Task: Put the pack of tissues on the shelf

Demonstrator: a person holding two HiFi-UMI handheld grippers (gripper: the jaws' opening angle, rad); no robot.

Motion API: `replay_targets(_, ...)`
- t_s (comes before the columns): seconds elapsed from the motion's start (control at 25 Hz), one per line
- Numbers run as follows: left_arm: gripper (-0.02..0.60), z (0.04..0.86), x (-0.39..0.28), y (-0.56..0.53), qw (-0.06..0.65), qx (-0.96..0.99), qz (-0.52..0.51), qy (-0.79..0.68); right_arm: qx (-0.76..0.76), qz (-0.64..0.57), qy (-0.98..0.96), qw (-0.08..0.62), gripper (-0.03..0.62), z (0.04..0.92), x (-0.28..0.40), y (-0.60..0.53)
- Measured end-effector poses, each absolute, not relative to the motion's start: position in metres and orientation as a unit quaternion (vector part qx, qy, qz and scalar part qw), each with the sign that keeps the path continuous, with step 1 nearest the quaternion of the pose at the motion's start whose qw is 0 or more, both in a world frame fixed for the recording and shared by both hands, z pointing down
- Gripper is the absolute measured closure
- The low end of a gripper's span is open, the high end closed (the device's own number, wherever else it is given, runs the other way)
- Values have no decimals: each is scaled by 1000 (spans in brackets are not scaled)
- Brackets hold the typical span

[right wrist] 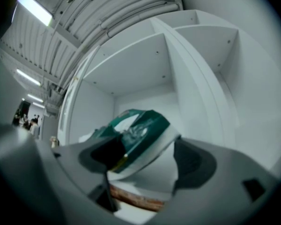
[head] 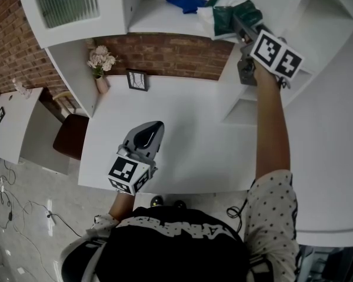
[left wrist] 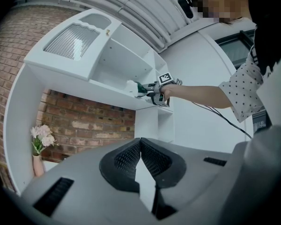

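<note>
Pack of tissues [head: 230, 12] lies tilted at the shelf's [head: 159, 21] front edge, right end, between my right hand-held gripper's [head: 242, 28] spread, unclamped jaws (blue cloth [head: 185, 3] just left of it). My left hand-held gripper [left wrist: 140, 146] is clenched, low over the surface [head: 194, 128], well apart.

The pack of tissues [head: 232, 10] sits on the shelf [head: 159, 19], right of a cloth [head: 187, 3], above the table [head: 188, 134].
</note>
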State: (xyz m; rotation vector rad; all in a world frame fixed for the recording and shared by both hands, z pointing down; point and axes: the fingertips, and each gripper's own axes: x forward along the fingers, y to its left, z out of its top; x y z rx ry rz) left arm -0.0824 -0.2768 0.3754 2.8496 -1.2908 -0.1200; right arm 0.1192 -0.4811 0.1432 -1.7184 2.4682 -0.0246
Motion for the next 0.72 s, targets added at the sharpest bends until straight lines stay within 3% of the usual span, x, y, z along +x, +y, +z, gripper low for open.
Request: replay_targets(0.72,548,373,-80,-278,6,912,-32,-408,-567,26,823,17,221,136,117,-485)
